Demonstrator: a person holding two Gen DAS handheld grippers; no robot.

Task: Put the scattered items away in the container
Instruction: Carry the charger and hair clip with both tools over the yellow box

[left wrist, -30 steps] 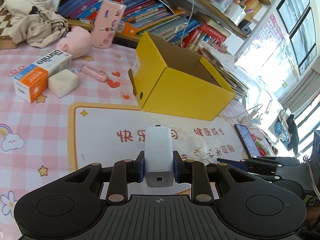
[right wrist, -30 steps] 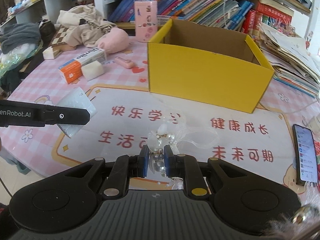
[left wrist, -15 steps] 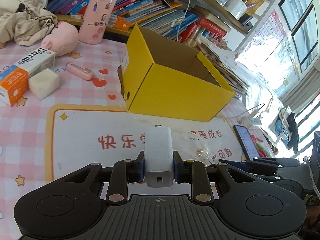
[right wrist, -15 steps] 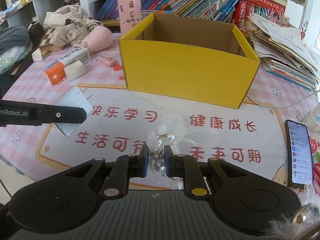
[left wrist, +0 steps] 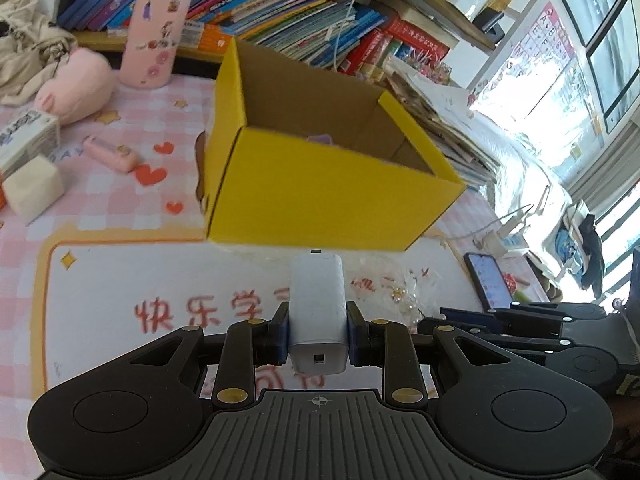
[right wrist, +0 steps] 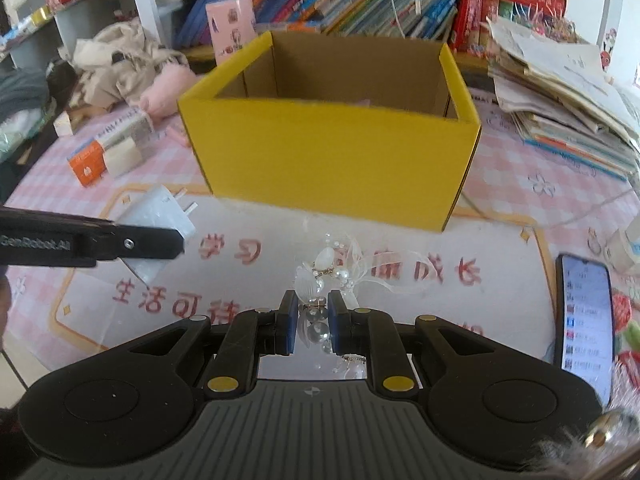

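Both grippers, left [left wrist: 317,336] and right [right wrist: 313,326], tilt down toward yellow box [left wrist: 328,196].

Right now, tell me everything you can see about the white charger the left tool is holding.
The white charger is a smooth, glossy plastic block with rounded edges. A small port shows on the end facing the camera; two metal prongs stick out of the far end. The left tool is shut on its sides, holding it above the printed mat and pointing it toward the yellow box, which it does not touch.
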